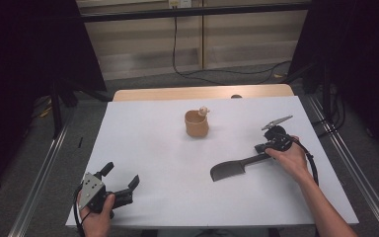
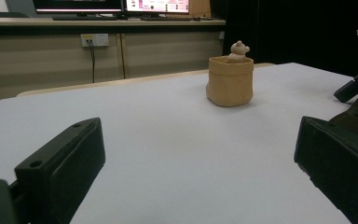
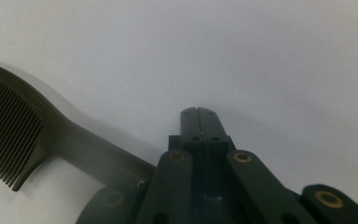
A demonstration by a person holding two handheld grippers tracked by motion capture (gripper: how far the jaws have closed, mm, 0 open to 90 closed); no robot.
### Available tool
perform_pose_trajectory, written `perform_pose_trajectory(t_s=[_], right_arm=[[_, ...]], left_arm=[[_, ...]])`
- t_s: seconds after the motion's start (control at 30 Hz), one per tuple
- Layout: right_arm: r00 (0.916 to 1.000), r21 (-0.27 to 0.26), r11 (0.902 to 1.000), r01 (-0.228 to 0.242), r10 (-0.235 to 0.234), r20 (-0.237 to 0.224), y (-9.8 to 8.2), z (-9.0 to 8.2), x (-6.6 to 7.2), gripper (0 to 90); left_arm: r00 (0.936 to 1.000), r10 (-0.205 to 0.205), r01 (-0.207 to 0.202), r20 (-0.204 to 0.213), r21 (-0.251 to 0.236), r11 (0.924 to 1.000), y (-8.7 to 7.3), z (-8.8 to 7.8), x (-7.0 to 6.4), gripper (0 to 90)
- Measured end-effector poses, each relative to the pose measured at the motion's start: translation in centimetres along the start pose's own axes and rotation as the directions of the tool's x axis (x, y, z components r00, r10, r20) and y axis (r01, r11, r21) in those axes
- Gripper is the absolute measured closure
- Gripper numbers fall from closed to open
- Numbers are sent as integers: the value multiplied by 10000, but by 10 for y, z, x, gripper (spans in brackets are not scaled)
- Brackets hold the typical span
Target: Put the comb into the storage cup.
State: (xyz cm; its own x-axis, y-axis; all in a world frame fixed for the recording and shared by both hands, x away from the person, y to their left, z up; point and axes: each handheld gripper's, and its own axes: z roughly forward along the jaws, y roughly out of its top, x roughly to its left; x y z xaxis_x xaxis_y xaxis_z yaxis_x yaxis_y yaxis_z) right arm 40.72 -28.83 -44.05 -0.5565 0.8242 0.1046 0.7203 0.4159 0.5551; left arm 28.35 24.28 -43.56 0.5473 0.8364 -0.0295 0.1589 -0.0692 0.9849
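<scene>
High view: a white sheet [image 1: 177,163] is laid over a wooden table [image 1: 202,92], grey floor around it; a dark comb [image 1: 232,169] lies flat at the right, handle beside the right gripper [image 1: 271,143]; the left gripper [image 1: 121,180] is held near left. Left gripper view: its jaws are spread, nothing between; a tan pot [image 2: 230,80] stands ahead, wall cabinets [image 2: 98,51] behind. Right gripper view: jaws pressed together, empty; the comb's handle passes beside them.

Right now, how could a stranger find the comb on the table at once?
Look at the white table, on its right side near the person's right hand. The comb lies flat there, dark, with fine teeth and a long handle, unlike the upright tan pot farther back.
</scene>
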Motion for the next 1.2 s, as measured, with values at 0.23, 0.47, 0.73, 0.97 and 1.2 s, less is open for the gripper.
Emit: perform_pose_trajectory(t_s=[0.23, 0.47, 0.73, 0.97, 1.2], right_arm=[[10000, -34, 10000, -86, 86, -21, -2, -1, 0, 900], [10000, -4, 10000, -29, 29, -18, -3, -2, 2, 900], [10000, 102, 9999, 68, -68, 53, -4, -3, 4, 900], [9999, 79, 9999, 126, -126, 57, -5, -4, 5, 900], [9991, 121, 9999, 114, -118, 414, -11, -10, 3, 900]], left_arm=[[10000, -41, 41, 2, -21, 10000, 0, 0, 0, 20], [10000, -85, 85, 5, -35, 10000, 0, 0, 0, 20], [10000, -69, 68, -6, -32, 10000, 0, 0, 0, 20], [10000, -37, 37, 16, -22, 10000, 0, 0, 0, 20], [10000, -63, 63, 21, -18, 10000, 0, 0, 1, 20]])
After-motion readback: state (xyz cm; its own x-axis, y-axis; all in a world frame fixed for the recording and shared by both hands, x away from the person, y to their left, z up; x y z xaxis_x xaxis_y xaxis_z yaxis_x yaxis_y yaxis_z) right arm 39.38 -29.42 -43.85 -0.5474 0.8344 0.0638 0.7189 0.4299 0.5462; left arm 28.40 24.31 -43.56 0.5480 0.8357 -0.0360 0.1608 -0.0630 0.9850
